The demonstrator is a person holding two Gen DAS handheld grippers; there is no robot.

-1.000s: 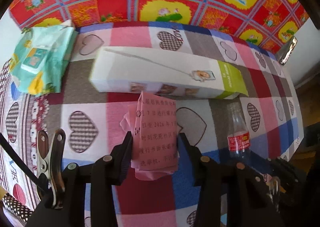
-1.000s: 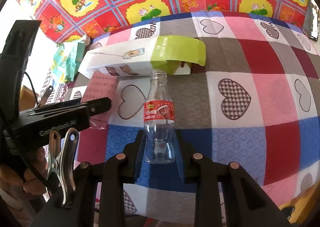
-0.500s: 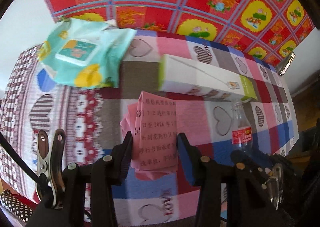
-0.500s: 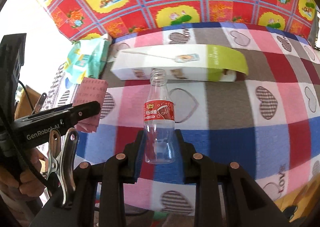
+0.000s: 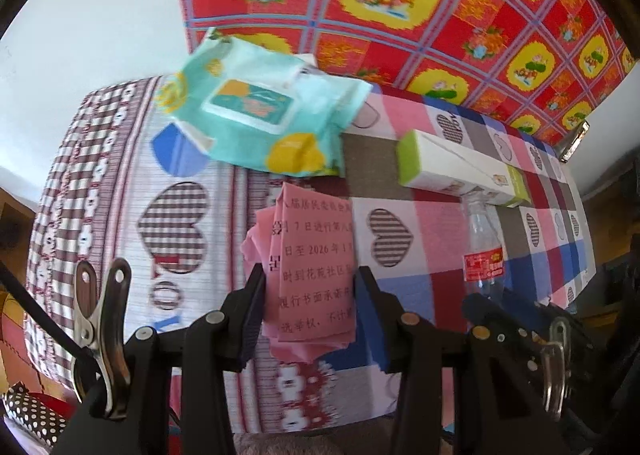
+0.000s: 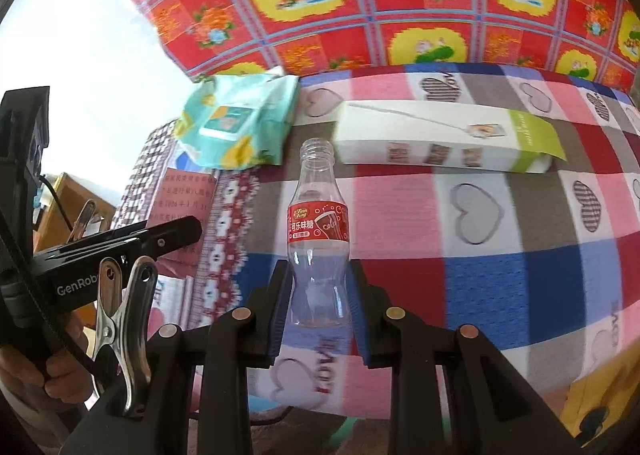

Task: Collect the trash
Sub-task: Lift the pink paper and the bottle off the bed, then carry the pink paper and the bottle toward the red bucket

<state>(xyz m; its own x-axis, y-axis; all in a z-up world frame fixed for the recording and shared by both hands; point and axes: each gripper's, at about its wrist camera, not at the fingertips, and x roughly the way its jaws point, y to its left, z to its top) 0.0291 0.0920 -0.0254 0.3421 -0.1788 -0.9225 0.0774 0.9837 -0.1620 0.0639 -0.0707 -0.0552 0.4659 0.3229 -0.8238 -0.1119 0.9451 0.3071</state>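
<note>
I find my left gripper (image 5: 310, 305) pinching the folded pink paper (image 5: 314, 267) and my right gripper (image 6: 318, 297) clamping the empty bottle (image 6: 319, 231); either could slip in transit.

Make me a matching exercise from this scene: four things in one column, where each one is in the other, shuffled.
Things:
1. pink paper
2. bottle
3. wipes pack
4. long box

Places:
A. between the right gripper's fingers
B. lying on the blanket, beside the teal pack
C. between the left gripper's fingers
D. on the blanket by the white wall

Pairs: 1-C, 2-A, 3-D, 4-B
</note>
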